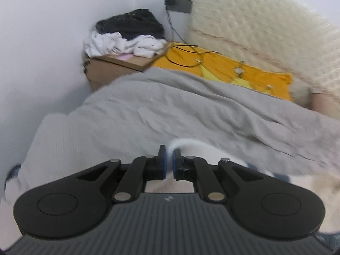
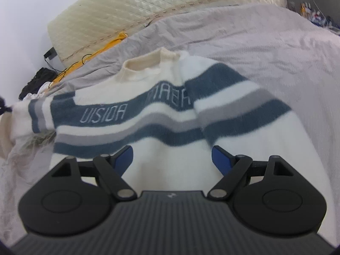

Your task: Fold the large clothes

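**Sweater fold on the bed: left sleeve pinched, right jaws waiting**

The left gripper is clamped on a fold of white knit, probably the sleeve end, lifted so it can be carried across the body. The right gripper hovers with jaws wide apart and nothing between them, above the lower front of the striped sweater, which lies face-up on the grey bedspread, collar far. Around it: a cardboard box heaped with clothes at the far left, a yellow cloth crossed by 1 thin cable, and a quilted headboard. Nothing blocks the fold path.
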A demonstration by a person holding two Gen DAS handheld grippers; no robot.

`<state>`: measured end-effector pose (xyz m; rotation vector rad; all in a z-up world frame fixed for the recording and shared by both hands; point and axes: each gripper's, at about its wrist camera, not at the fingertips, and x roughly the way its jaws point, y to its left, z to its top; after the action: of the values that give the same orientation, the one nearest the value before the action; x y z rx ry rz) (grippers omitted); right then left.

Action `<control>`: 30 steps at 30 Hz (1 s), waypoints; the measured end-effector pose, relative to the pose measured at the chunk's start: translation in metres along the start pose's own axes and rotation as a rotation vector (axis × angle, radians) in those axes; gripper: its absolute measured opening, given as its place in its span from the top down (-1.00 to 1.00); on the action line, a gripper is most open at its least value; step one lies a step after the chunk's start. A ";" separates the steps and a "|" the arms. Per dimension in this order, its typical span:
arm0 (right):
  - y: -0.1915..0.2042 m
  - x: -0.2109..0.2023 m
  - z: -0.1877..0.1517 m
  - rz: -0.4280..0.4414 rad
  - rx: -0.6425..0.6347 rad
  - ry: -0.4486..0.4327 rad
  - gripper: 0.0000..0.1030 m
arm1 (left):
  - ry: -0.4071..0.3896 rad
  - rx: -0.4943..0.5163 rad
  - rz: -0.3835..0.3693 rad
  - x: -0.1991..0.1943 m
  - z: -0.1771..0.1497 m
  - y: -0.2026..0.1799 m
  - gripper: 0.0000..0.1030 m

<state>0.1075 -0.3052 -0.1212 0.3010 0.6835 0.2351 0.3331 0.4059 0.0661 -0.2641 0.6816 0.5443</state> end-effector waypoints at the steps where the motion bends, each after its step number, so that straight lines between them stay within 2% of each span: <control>1: 0.000 0.003 0.001 0.001 0.000 -0.005 -0.60 | 0.006 -0.001 0.019 0.021 0.003 0.000 0.87; 3: 0.000 0.008 0.002 0.016 0.018 -0.001 -0.60 | 0.036 -0.012 0.052 0.056 -0.001 0.002 0.87; 7: 0.005 0.019 0.005 0.021 -0.013 -0.015 -0.60 | 0.093 0.005 0.058 0.113 -0.029 0.008 0.87; 11: 0.010 0.029 0.004 0.008 -0.060 -0.027 -0.60 | 0.091 0.085 0.062 0.131 -0.047 0.004 0.86; 13: 0.010 0.031 0.004 0.027 -0.065 -0.021 -0.60 | 0.091 0.091 0.062 0.131 -0.052 0.003 0.86; 16: 0.010 0.032 0.003 0.030 -0.071 -0.016 -0.60 | 0.086 0.104 0.061 0.119 -0.056 -0.003 0.81; 19: 0.011 0.028 0.004 0.038 -0.064 -0.023 -0.60 | 0.122 0.161 0.067 0.104 -0.057 -0.012 0.53; 22: 0.015 0.020 0.004 0.038 -0.089 -0.044 -0.60 | 0.116 0.175 0.078 0.076 -0.060 -0.018 0.25; 27: 0.017 -0.003 0.002 0.048 -0.108 -0.076 -0.60 | 0.090 0.161 0.027 0.013 -0.071 -0.038 0.22; 30: 0.016 -0.024 0.005 0.064 -0.119 -0.129 -0.60 | 0.071 0.218 -0.033 -0.031 -0.085 -0.067 0.19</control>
<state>0.0904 -0.2989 -0.0979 0.2222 0.5300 0.3139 0.3061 0.3043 0.0262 -0.0903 0.7977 0.4265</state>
